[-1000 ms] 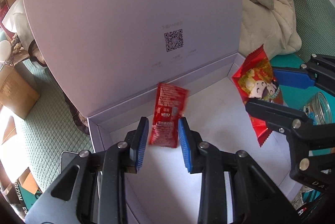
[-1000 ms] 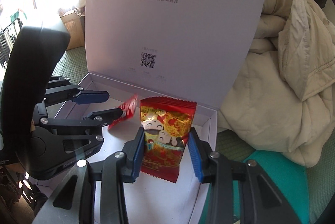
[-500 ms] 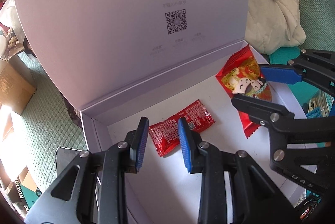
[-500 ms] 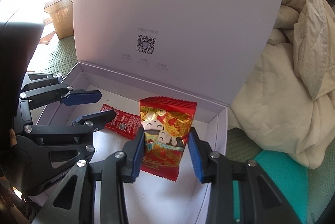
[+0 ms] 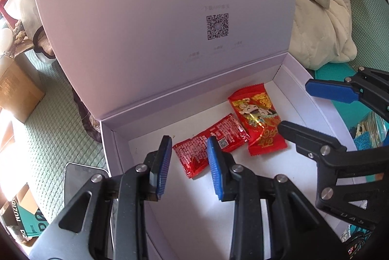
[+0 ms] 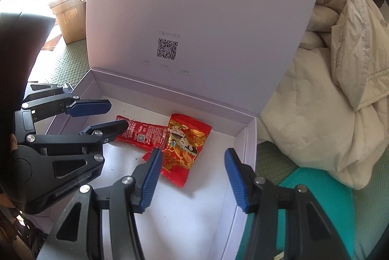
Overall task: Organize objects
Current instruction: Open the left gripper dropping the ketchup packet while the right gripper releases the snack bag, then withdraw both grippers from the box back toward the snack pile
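Though unseen rightward, phone beside box

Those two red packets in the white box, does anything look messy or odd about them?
Slightly untidy: the ketchup sachet lies slanted, and the cartoon snack packet overlaps its end, as the right wrist view also shows. Neither looks torn or spilled. A few dark specks dot the box floor. Both hand-held grippers, left and right, are open and empty.

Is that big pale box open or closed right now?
Open. The box has its lid standing up behind it, so the floor shows, with two red snack packets lying flat inside.
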`<state>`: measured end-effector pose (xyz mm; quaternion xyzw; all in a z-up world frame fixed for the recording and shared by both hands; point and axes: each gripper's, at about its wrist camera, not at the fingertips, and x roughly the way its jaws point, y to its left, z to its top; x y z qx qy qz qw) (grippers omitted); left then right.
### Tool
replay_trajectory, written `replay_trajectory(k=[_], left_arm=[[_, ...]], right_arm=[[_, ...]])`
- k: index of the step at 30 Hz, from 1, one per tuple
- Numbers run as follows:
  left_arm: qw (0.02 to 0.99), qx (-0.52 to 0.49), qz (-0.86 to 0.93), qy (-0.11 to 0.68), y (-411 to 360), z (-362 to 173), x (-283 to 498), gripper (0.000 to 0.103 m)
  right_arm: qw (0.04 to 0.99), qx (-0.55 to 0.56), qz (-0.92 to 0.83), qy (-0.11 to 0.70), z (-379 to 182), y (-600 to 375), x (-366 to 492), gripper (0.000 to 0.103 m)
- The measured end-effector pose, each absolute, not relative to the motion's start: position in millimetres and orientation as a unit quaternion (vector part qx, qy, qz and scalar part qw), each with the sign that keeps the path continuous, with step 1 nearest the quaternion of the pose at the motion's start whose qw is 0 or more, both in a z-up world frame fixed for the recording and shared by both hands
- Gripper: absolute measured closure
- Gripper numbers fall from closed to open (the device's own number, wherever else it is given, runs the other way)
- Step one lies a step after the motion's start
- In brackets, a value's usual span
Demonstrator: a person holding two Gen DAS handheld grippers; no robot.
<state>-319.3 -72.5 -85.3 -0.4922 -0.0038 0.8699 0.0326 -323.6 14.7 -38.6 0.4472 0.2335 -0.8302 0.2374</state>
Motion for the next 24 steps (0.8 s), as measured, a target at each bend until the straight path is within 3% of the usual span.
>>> replay_trajectory(k=[5,8,17,24], left_arm=[[0.028,-0.487,0.873,-0.010,-73,-83,-311,0.070],[0.025,-0.485,0.874,-0.010,-70,-81,-302,0.058],[0.025,-0.458,0.888,-0.024,-64,-55,-278,0.057],[0.008,-0.435,0.900,-0.011,-68,-20,-269,0.050]], right_arm=[[0.231,0.445,-0.834,0.230,-30,20,-314,0.049],[0.227,0.440,-0.837,0.231,-23,23,-306,0.049],[0.219,0.420,-0.852,0.224,10,38,-277,0.047],[0.223,0.392,-0.865,0.218,32,44,-281,0.044]])
